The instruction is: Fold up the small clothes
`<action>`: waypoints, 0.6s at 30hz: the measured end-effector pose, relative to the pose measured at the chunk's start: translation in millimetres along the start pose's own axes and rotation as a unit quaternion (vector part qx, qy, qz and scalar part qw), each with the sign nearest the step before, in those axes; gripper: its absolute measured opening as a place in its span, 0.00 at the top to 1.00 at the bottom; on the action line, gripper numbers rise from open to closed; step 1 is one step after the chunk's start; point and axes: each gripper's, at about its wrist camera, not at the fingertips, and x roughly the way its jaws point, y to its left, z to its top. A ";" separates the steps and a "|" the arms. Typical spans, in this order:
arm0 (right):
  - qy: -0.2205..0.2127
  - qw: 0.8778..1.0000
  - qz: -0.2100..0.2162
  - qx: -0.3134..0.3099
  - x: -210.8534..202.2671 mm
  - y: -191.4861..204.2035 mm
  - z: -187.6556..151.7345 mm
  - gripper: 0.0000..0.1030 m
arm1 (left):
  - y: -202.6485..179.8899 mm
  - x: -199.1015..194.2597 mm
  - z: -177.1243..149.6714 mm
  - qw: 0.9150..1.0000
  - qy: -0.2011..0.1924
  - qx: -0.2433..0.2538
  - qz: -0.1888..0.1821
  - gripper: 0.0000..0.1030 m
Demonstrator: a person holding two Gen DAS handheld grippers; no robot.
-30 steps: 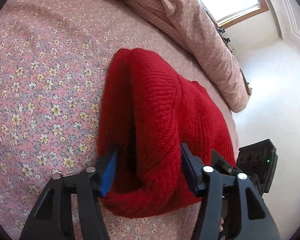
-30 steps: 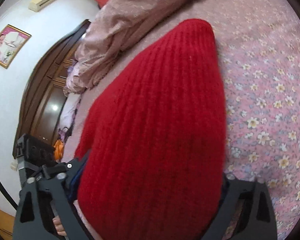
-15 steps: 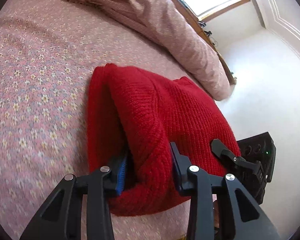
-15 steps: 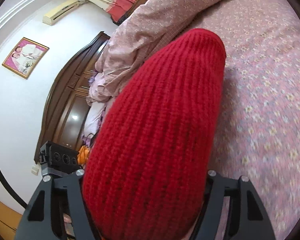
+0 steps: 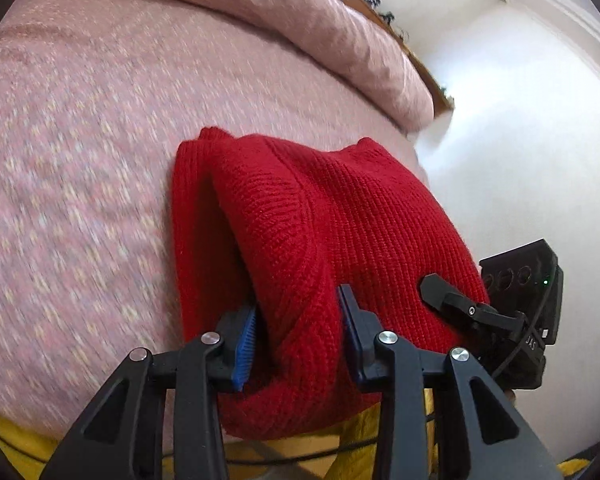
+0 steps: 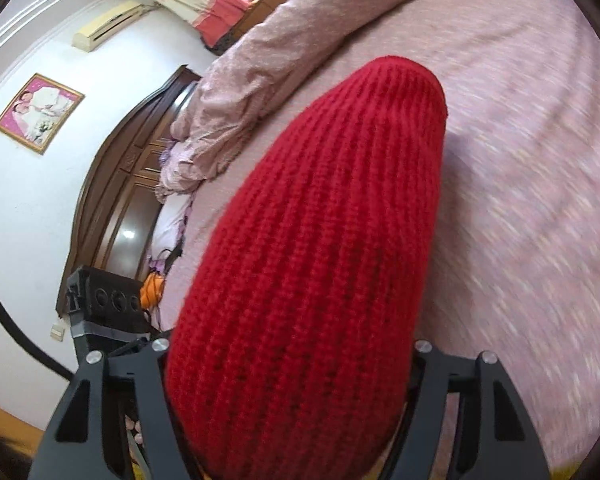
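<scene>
A folded red knit garment [image 5: 340, 216] lies near the front edge of the bed. My left gripper [image 5: 296, 332] is shut on a thick fold at the garment's near end, blue pads pressing both sides. In the right wrist view the garment [image 6: 332, 240] is a fat ribbed roll filling the middle. My right gripper [image 6: 288, 364] is shut around its near end, with the pads hidden under the knit. One right finger [image 5: 452, 300] rests on the knit in the left wrist view. The left gripper's black body [image 6: 104, 304] shows beside the roll.
The pink floral bedsheet [image 5: 80, 160] spreads left and beyond. A rumpled pink quilt [image 5: 320, 28] lies along the far side, also seen as the quilt [image 6: 280, 60]. A dark wooden headboard [image 6: 120, 200] stands by the white wall. A yellow bed edge [image 5: 20, 440] runs below.
Both grippers narrowed onto the red garment and drew back with it toward the bed's near edge. The yellow edge has come into view and the bedsheet is now blurred.
</scene>
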 end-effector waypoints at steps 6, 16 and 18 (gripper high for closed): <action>0.005 0.998 -0.067 0.006 -2.5 -31.9 -30.5 0.26 | -9.3 20.6 -25.9 0.998 0.019 0.017 0.054 0.71; -0.005 0.994 -0.110 -0.008 -23.3 -33.5 -42.7 0.21 | -32.6 4.0 -32.2 0.995 -0.004 0.029 0.096 0.71; -0.006 0.993 -0.120 -0.013 -31.5 -31.1 -46.6 0.21 | -38.0 -2.4 -33.1 0.994 -0.009 0.037 0.100 0.71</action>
